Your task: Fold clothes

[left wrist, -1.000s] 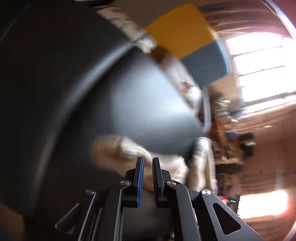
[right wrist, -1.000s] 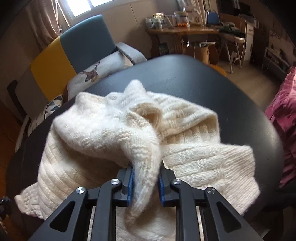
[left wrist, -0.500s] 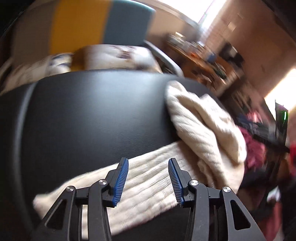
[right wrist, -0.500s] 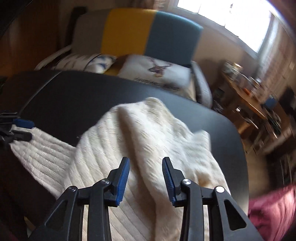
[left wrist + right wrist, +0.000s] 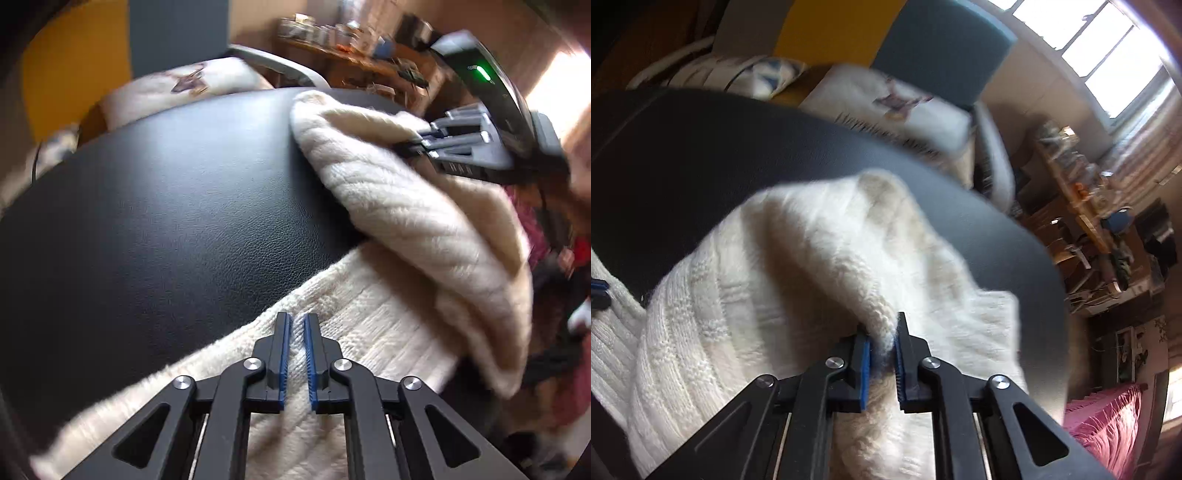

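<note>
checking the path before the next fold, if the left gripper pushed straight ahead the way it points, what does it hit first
Likely bare black table: the left gripper is shut on the cream sweater at its edge.

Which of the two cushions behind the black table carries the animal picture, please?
The cushion in front of the teal chair back carries it; the other cushion, further left by the grey panel, shows blue triangles instead.

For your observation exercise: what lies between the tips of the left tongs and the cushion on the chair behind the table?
In the left wrist view, beyond the left tongs a narrow edge of cream sweater, then bare black table up to the cushion.
</note>
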